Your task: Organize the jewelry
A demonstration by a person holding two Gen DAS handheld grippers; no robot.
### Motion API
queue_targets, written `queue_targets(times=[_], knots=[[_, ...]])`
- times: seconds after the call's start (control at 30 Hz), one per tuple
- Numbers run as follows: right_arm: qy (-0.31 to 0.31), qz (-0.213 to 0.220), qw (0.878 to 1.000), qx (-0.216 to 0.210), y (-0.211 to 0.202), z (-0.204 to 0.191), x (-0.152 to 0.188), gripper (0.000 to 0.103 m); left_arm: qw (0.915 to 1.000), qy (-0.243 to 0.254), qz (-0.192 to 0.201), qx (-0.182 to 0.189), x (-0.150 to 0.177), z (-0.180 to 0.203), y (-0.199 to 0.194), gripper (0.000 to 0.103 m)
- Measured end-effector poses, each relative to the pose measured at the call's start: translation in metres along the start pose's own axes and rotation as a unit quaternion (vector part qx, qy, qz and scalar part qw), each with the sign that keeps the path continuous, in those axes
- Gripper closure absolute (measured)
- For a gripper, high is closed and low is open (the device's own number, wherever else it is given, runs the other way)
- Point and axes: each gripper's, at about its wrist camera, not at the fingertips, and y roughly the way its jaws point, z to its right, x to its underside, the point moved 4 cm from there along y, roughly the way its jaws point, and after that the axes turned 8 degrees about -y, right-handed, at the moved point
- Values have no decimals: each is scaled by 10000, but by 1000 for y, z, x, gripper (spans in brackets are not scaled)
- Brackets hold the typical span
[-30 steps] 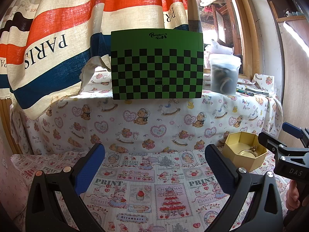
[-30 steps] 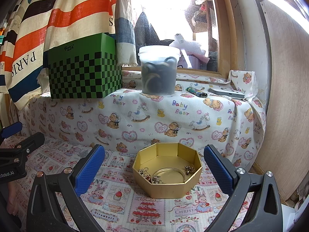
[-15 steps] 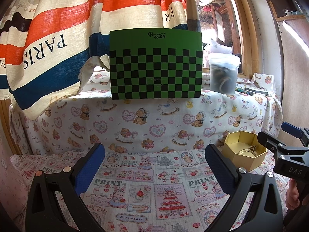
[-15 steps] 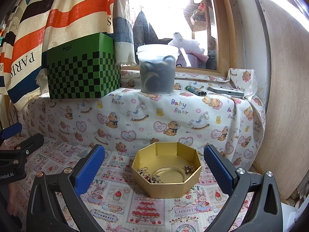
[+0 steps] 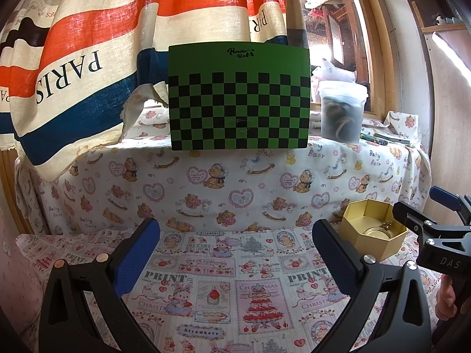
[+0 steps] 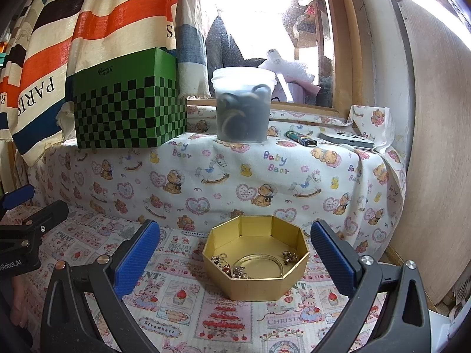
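Observation:
A gold octagonal box (image 6: pixel 250 286) sits on the printed cloth, straight ahead of my right gripper (image 6: pixel 235 253). Inside lie a gold bangle (image 6: pixel 259 260), small charms (image 6: pixel 225 266) and an earring (image 6: pixel 290 256). The right gripper is open and empty, its blue pads standing wide on either side of the box, a little nearer than it. My left gripper (image 5: pixel 235 248) is open and empty over the cloth, left of the box (image 5: pixel 374 245). The right gripper's body (image 5: pixel 435 235) shows at the right edge of the left wrist view.
A raised ledge draped in bear-print cloth (image 6: pixel 265 176) runs behind. On it stand a green checkered box (image 5: pixel 238 100), a lidded plastic tub (image 6: pixel 243 104), a lighter (image 6: pixel 301 139) and a grey device (image 6: pixel 347 141). A striped curtain (image 5: pixel 88 58) hangs left. A wooden panel (image 6: pixel 435 147) stands right.
Both views shift only slightly. The right gripper has edged a little toward the gold box. Both grippers stay open and empty.

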Motion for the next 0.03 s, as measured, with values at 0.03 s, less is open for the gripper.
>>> queue_targets(times=[0.03], knots=[[1,4,10000,3,0,0,0,0,10000,1,2,0,0,0,0,0]])
